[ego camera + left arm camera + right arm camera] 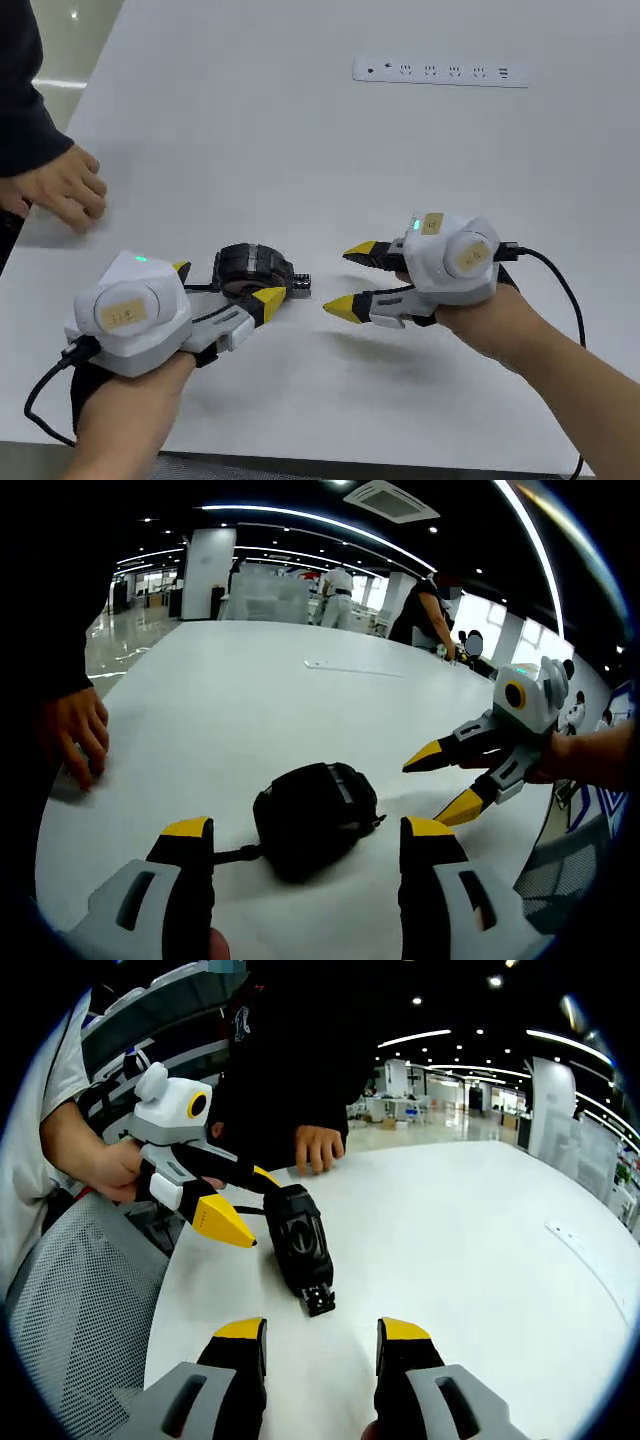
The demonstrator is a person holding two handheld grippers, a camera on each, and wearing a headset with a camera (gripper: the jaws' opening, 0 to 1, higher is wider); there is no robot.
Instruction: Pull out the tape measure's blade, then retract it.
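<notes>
The jaws of the left gripper are held wide open, and the tape is seen between them: one yellow tip lies on its far side, the other just beside its near side. Whether either tip touches the case cannot be told. In the left gripper view the black case lies on the table between and just ahead of the two tips, with a thin loop reaching from it toward the left jaw. The blade is wound in, and its tip is seen at the case's mouth, turned toward the right gripper. That gripper's jaws are also spread apart and nothing is held in them. Their yellow tips are pointed at the blade tip but are kept apart from it, above the bare white tabletop. Each gripper is grasped from behind by one of the person's hands, and a black cable is trailed from the right one. Further out, at the table's left edge, another person's hand is rested on the surface. A white strip of sockets is laid flat near the far side, well apart from the tape.
</notes>
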